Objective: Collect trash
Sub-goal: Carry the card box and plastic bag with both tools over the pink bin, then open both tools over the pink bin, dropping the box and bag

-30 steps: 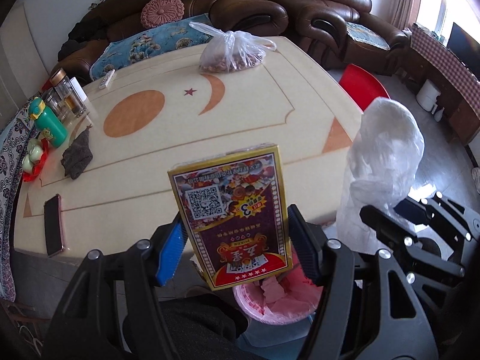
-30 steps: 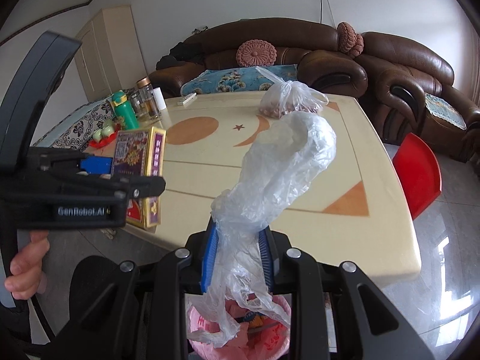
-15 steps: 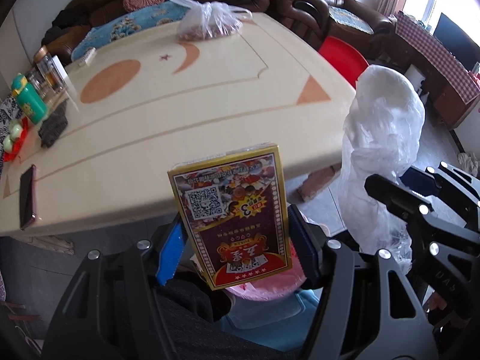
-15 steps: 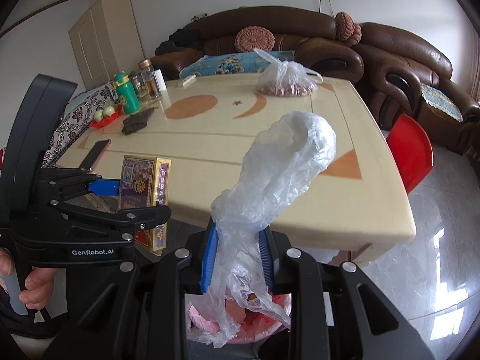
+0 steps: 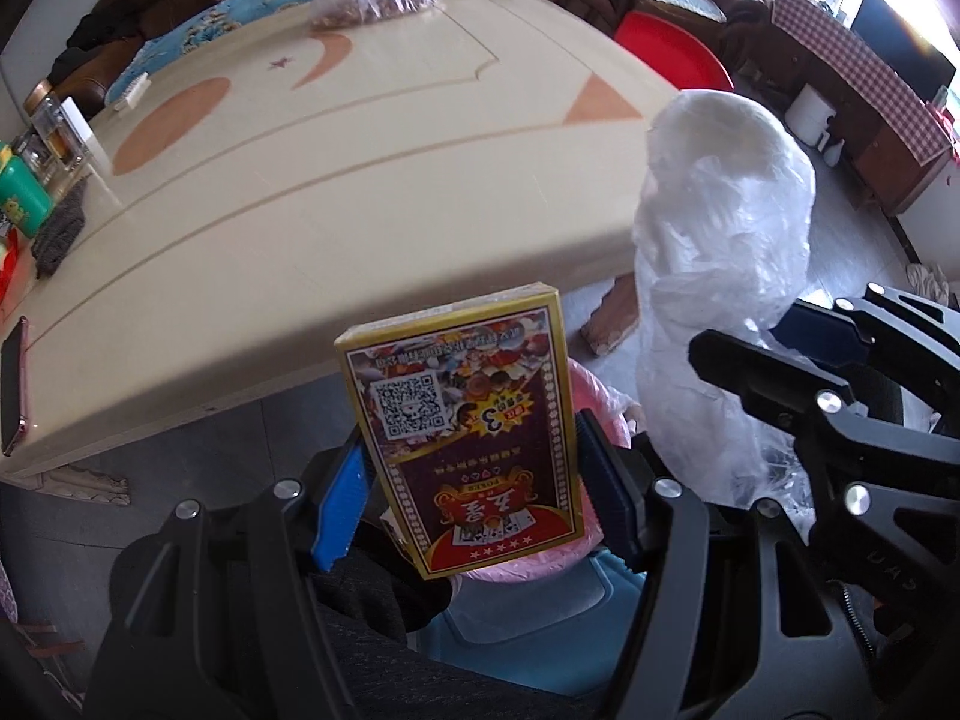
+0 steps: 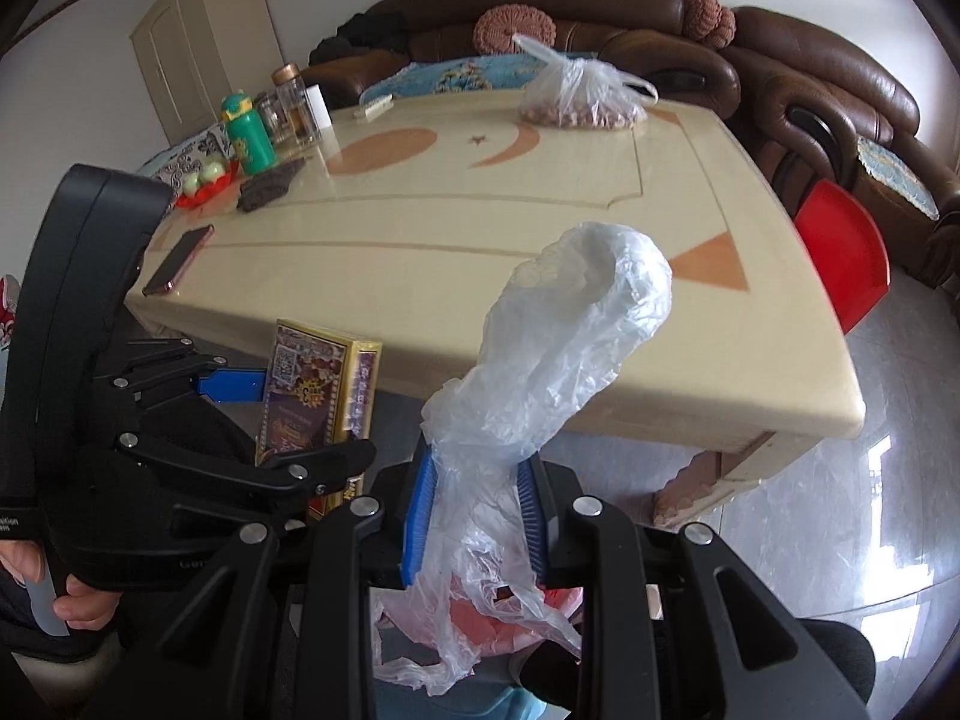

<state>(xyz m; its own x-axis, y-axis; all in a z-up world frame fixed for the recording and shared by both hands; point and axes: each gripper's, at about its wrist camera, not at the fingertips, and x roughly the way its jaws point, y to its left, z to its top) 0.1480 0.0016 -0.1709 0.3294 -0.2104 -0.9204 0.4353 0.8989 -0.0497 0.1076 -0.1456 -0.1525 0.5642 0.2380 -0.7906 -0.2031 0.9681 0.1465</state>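
A yellow-edged playing-card box [image 5: 462, 438] stands upright between the blue pads of my left gripper [image 5: 471, 498], which is shut on its sides. My right gripper [image 6: 477, 510] is shut on a crumpled clear plastic bag [image 6: 576, 330] that sticks up past its fingers. Both are held in front of the table's near edge, over a blue bin with a pink liner [image 5: 594, 414]; the liner [image 6: 480, 618] shows partly behind the bag. The right wrist view has the left gripper [image 6: 300, 420] and the box [image 6: 318, 384] at the left; the left wrist view has the right gripper [image 5: 768, 339] with the bag [image 5: 720, 240].
The beige table [image 6: 480, 228] bears a tied bag of nuts [image 6: 576, 96], a phone [image 6: 180, 258], a green bottle [image 6: 246, 132] and jars. A red stool [image 6: 840, 258] stands at its right corner. A brown sofa [image 6: 810, 78] runs behind. A hand [image 6: 78, 606] grips the left handle.
Both grippers have sunk and drawn back from above the table to below its near edge, with the box and the bag still held. The bin shows closer beneath them.
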